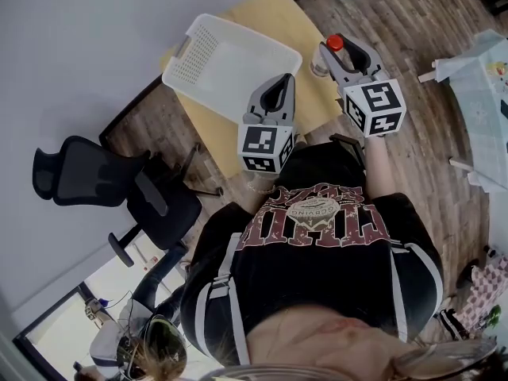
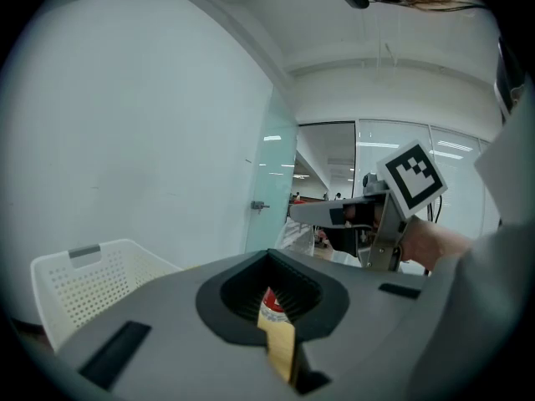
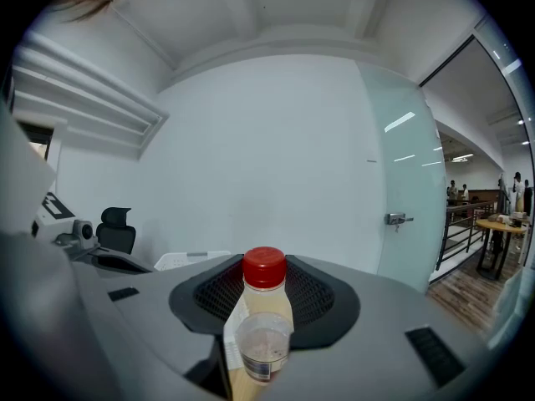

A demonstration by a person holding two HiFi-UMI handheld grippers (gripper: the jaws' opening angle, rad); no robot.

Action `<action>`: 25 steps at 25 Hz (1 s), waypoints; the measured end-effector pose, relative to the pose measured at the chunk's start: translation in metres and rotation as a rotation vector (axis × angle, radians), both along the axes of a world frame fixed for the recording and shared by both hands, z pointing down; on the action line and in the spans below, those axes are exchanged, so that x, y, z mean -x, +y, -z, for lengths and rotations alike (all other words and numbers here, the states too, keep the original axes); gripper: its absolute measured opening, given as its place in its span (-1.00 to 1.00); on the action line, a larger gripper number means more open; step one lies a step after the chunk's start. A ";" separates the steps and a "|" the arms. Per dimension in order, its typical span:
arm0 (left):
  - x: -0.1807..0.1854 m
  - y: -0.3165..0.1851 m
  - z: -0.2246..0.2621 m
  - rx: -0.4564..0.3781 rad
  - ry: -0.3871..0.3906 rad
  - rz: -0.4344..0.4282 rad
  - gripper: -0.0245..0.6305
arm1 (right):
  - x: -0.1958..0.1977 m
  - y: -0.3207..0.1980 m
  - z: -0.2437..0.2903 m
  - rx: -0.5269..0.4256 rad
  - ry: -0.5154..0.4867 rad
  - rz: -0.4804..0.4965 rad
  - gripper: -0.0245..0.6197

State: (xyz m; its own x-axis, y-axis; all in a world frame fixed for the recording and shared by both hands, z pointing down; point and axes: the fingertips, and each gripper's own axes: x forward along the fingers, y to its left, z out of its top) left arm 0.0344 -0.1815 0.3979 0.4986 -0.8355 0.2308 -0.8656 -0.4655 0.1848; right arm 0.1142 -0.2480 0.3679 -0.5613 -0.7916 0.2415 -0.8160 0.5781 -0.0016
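Note:
A bottle of pale liquid with a red cap (image 1: 334,43) (image 3: 265,286) stands near the right edge of a yellow wooden table (image 1: 274,14). A small clear cup (image 1: 319,68) (image 3: 264,349) stands just in front of it. My right gripper (image 1: 343,54) hovers over the bottle and cup with its jaws together and nothing in them. My left gripper (image 1: 278,94) hangs over the table's near edge beside a white perforated basket (image 1: 230,66) (image 2: 79,286), also shut and holding nothing. The left gripper view shows the right gripper's marker cube (image 2: 411,178).
A black office chair (image 1: 103,181) stands left of the table by the white wall. Wood flooring lies to the right, with a pale table (image 1: 484,94) at the far right. A seated person (image 1: 147,336) shows at the lower left. A glass door (image 3: 410,215) lies ahead.

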 end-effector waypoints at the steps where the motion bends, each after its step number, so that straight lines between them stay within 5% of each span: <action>1: 0.000 0.001 0.000 0.001 -0.002 0.002 -0.78 | 0.000 0.000 -0.004 0.004 0.004 0.001 -0.44; 25: 0.014 -0.006 -0.008 0.017 -0.017 0.026 -0.78 | 0.011 -0.016 -0.102 0.115 0.060 0.043 -0.44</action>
